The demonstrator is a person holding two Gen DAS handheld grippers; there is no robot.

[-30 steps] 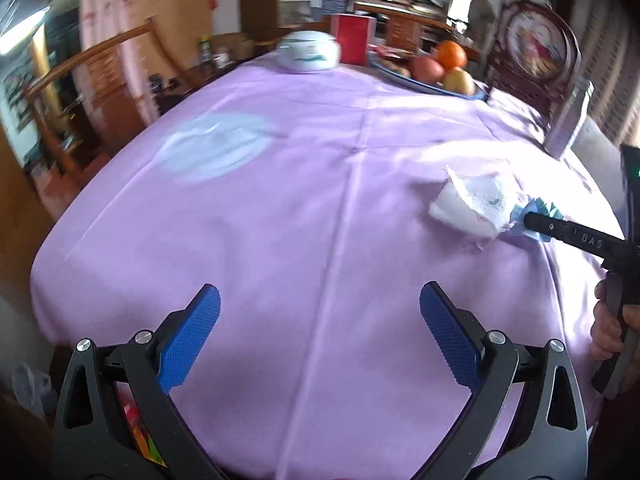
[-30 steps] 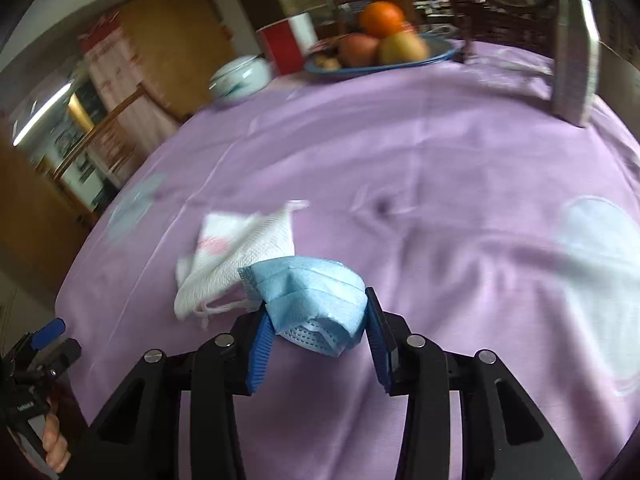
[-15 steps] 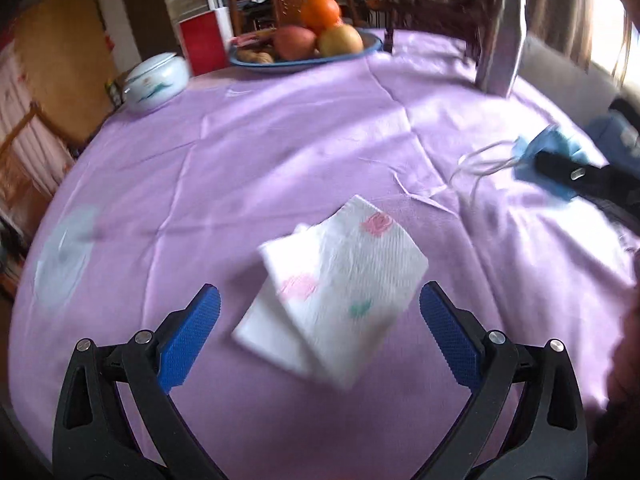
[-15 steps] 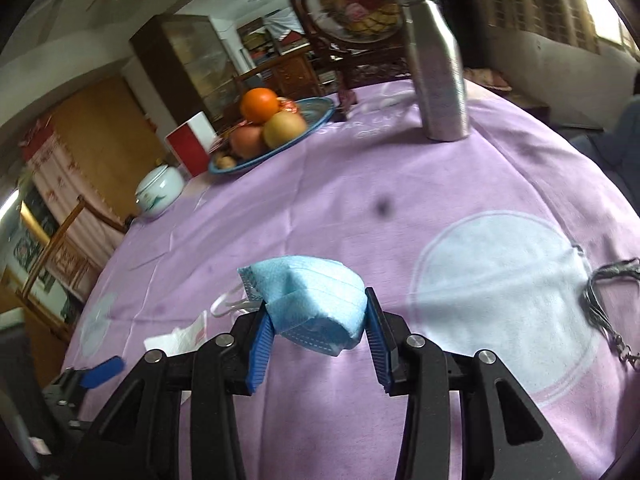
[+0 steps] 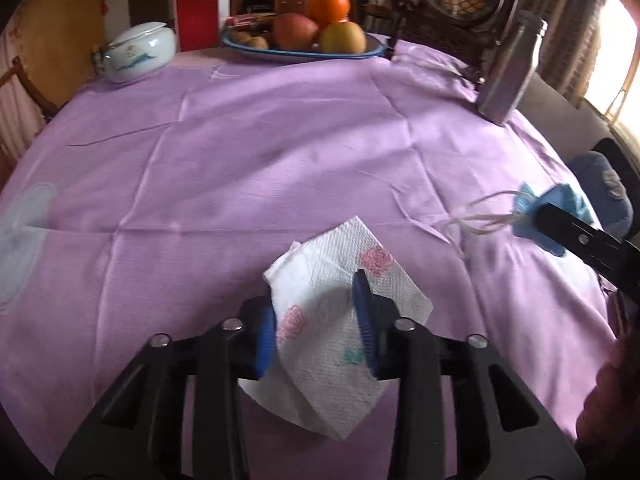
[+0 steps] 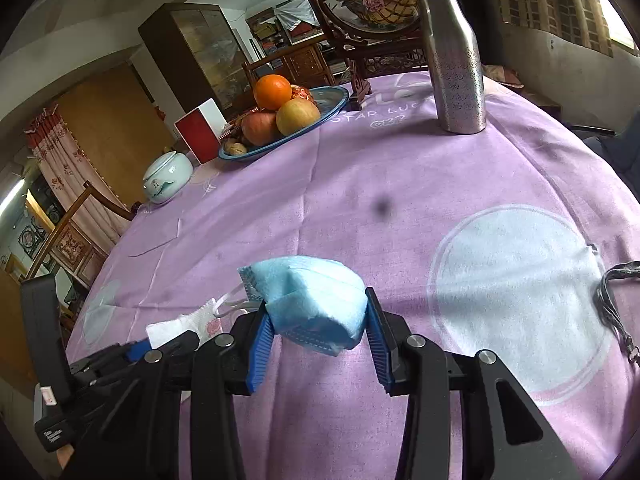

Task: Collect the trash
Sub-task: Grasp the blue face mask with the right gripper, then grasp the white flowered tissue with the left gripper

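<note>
**Both grippers loaded, nothing binned yet**

Nearest in the left wrist view, the left gripper (image 5: 318,320) is clamped on a paper napkin (image 5: 340,320): white, embossed, printed with pink roses and a green motif, folded over so its thin sheets bunch between the blue ribbed pads. Pinched near its middle, the free corners stick out at 12 o'clock and sag at 6, which looks like a grab made for speed, not neatness. I cannot tell whether its lower edge is touching the cloth.

In the right wrist view, the right gripper (image 6: 316,330) is closed on a blue face mask (image 6: 310,298), a soft pleated non-woven piece crumpled into a dome, its white ear loops trailing towards 9 o'clock. Squeezed across the folded body, it should hold, though the loops could snag.

Both pieces of trash are thus held just above the purple tablecloth (image 6: 400,168), a creased thin fabric with pale printed circles. No bin shows in either view, so carrying the two to one is probably next.

Farther off, at 12 to 1 o'clock, stands a stainless steel bottle (image 6: 454,60), patterned and upright. At 11 o'clock sits a blue-rimmed fruit plate (image 6: 334,104) with an orange and apples, then a red box (image 6: 200,132) and a lidded ceramic jar (image 6: 167,176) at 10 o'clock, all well apart from the grippers and seemingly table furniture, not rubbish.
</note>
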